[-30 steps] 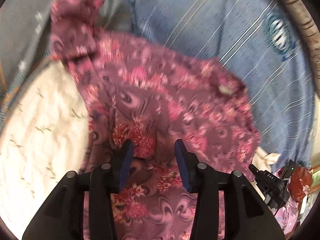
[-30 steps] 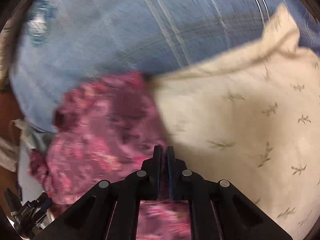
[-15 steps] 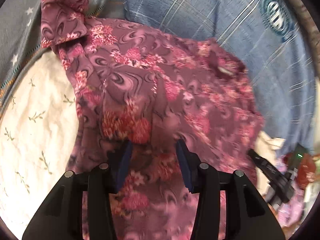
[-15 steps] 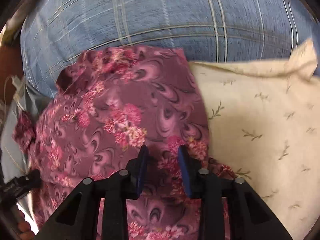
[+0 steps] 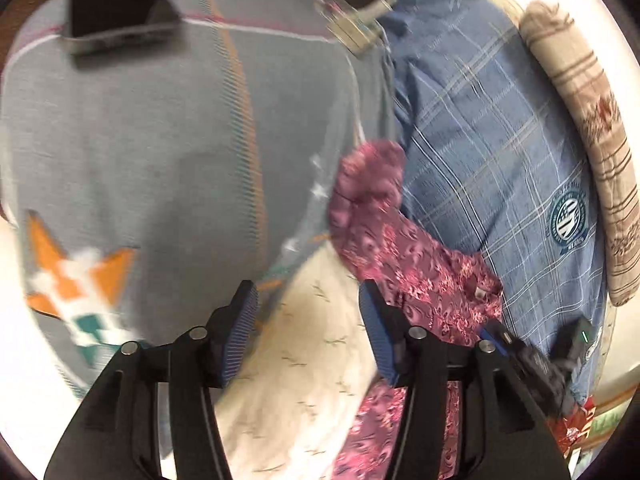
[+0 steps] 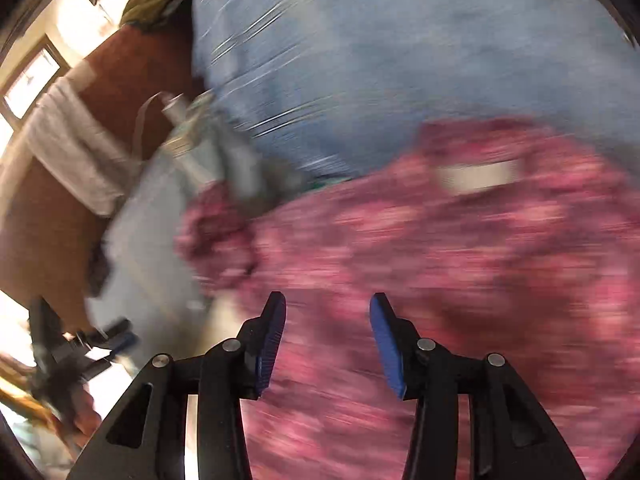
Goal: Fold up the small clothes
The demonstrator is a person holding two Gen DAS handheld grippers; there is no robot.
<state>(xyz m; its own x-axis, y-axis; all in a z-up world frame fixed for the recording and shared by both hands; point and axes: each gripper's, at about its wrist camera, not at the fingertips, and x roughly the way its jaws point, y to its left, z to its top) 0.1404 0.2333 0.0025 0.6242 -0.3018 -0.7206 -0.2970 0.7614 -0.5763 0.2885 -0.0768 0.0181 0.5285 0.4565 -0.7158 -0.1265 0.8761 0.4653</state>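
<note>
Left gripper (image 5: 306, 322): jaws have just been opening, parted with nothing between them, above a cream sprigged cloth (image 5: 304, 392). The floral maroon garment (image 5: 420, 280) lies just right of its right finger, crumpled. Right gripper (image 6: 327, 334): jaws likewise have just been opening, empty, the same garment (image 6: 460, 248) spread beneath, blurred. Beyond lie a blue plaid shirt (image 5: 488, 148) and a grey knit (image 5: 140, 140).

Bright glare at rims; right view heavily, perhaps motion-, blurred.
</note>
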